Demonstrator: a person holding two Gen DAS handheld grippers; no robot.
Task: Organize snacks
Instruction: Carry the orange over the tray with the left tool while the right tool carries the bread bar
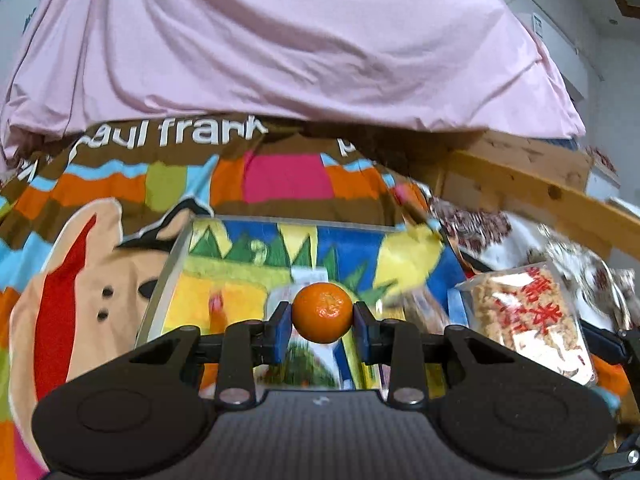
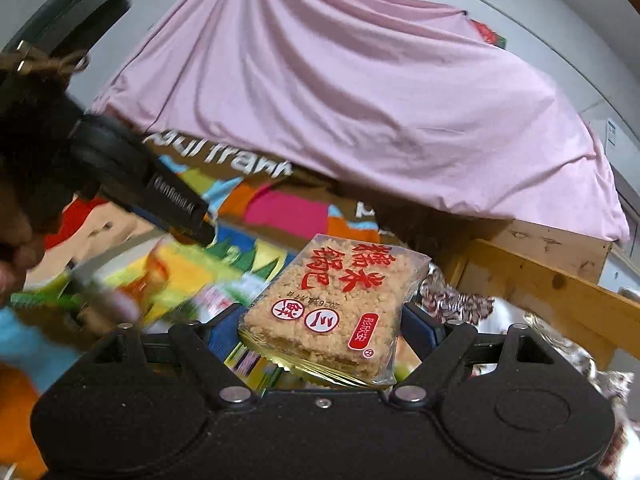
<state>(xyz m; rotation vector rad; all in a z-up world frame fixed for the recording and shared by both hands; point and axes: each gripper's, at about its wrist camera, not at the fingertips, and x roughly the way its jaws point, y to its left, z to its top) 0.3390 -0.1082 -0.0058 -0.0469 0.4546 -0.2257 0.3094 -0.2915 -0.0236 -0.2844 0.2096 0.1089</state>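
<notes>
Two snacks are held above the clear tray [image 1: 168, 280] on the bed: tangerine [image 1: 322, 313], soft, pinched across its middle by left gripper [image 1: 322, 322]; brittle rice-cracker packet [image 2: 334, 308] clamped edgewise by right gripper [image 2: 320, 330].

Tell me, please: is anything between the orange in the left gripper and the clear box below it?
Nothing visible blocks it. The orange, clamped in the left gripper, hangs over the open clear box. Blurred snack packets already lie inside the box beneath it.
</notes>
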